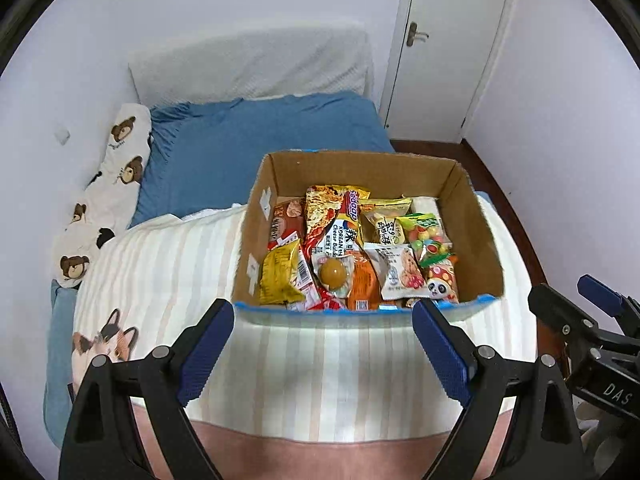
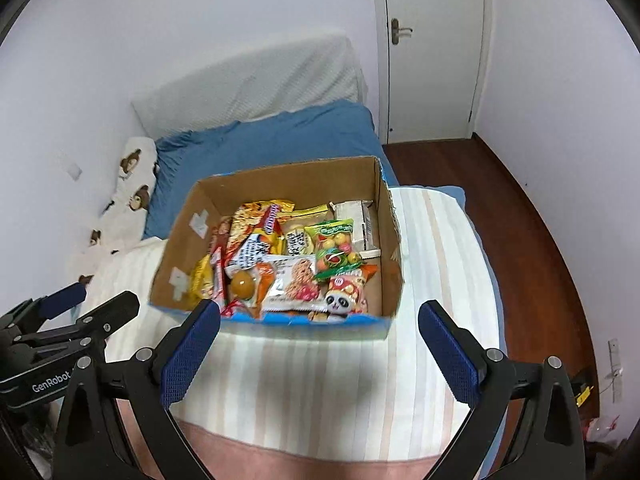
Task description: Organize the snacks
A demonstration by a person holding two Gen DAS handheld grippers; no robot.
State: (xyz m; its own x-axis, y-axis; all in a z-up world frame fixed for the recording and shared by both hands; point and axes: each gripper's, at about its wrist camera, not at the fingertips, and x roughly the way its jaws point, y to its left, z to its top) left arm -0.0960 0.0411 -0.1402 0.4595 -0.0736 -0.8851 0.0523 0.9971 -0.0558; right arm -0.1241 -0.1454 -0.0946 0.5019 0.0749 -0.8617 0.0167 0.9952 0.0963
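An open cardboard box (image 1: 476, 220) with a blue-taped front edge sits on a striped blanket on the bed; it also shows in the right wrist view (image 2: 384, 276). It holds several snack packets: a red noodle pack (image 1: 332, 216), a yellow packet (image 1: 278, 278), an egg-shaped snack (image 1: 333, 273), a cookie pack (image 1: 402, 270), a candy bag (image 1: 428, 240) and a panda packet (image 1: 440, 282). My left gripper (image 1: 322, 334) is open and empty, just short of the box's front edge. My right gripper (image 2: 320, 334) is open and empty, also in front of the box.
The striped blanket (image 1: 320, 364) covers the near bed. A blue sheet (image 1: 248, 148), a bear-print pillow (image 1: 116, 184) and a white headboard cushion (image 1: 252, 64) lie beyond. A white door (image 2: 432, 48) and wooden floor (image 2: 532, 232) are at the right.
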